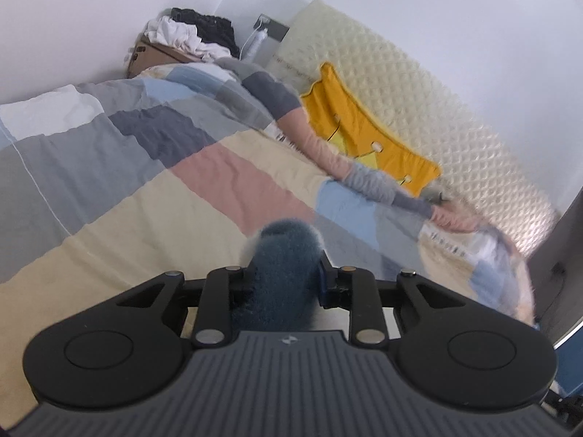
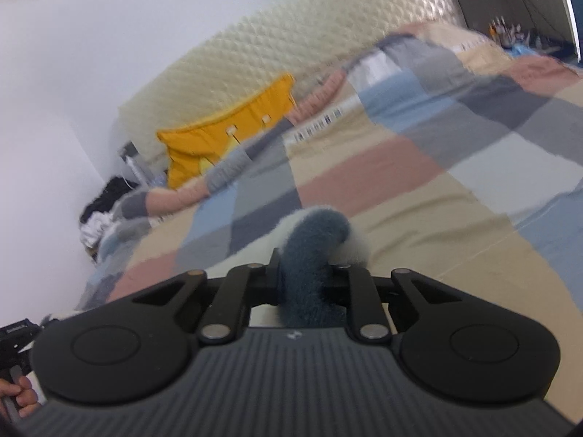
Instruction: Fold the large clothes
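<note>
Two grippers are in my views, and each has fuzzy fabric bunched between its jaws. Starting at the bed's far left corner, I see a cardboard box (image 1: 153,54) with a heap of white and black laundry (image 1: 196,32) on top, against the wall. Just beside it a white bottle (image 1: 257,42) stands under a wall socket (image 1: 271,25). The patchwork duvet (image 1: 145,153) of grey, blue, pink and cream squares covers the bed, rumpled toward that corner and flatter toward me. Along the bed's far edge a pink-and-grey striped knit piece (image 1: 349,167) lies stretched out, touching an orange cushion (image 1: 364,131) that leans on the cream quilted headboard (image 1: 437,83).

At the near edge of the bed, my left gripper (image 1: 282,273) is clenched on a fold of the dark teal fuzzy garment (image 1: 284,255), which bulges up between the jaws and hides the fingertips. My right gripper (image 2: 308,269) likewise grips the same kind of teal fabric (image 2: 313,244), here with a pale, whitish fuzzy part (image 2: 355,249) curling out on its right side. Both views are blurred at the duvet's right side. In the right wrist view's lower left corner I see a hand (image 2: 22,397) wrapped round a handle. I cannot tell how the rest of the garment lies, since the gripper bodies hide it.
</note>
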`<state>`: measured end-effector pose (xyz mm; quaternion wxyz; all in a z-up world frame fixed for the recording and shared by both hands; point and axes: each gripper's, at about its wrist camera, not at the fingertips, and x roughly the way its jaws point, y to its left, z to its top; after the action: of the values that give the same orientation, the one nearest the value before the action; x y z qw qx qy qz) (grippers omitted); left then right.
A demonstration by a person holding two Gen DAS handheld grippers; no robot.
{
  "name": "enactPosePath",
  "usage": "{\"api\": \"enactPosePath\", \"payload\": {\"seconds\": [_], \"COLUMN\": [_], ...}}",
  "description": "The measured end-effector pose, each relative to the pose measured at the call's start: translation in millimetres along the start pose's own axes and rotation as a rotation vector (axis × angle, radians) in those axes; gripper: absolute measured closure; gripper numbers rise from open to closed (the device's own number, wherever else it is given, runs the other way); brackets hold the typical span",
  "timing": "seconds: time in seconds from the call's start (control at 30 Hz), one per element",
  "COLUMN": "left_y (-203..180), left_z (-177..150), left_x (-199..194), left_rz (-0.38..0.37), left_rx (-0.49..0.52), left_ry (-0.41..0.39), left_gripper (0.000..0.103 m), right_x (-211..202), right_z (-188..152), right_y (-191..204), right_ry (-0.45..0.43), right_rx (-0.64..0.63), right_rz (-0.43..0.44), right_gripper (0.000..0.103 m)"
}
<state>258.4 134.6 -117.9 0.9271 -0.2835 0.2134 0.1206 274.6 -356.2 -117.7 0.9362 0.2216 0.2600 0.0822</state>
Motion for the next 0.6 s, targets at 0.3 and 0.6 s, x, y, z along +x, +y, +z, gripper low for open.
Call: {"api": "enactPosePath", "payload": {"seconds": [0.3,0.6], "left_y": [7.3,18.5], "left_z": [-20.3,-19.8], "left_x": [58.3,64.6], "left_rz": [0.141,0.133], "left_rx": [0.077,0.039], "left_ry": [0.078,0.112], "left_gripper": [0.069,0.056], "right_x": [43.3,50.4], "right_z": [-16.0,-25.9], "right_y": [-10.6,-18.5], "right_ry": [0.101,0.133], "right_rx": [-0.040,-0.001], "right_rz": [-0.093,-0.119], "right_gripper": [0.082,0.075]}}
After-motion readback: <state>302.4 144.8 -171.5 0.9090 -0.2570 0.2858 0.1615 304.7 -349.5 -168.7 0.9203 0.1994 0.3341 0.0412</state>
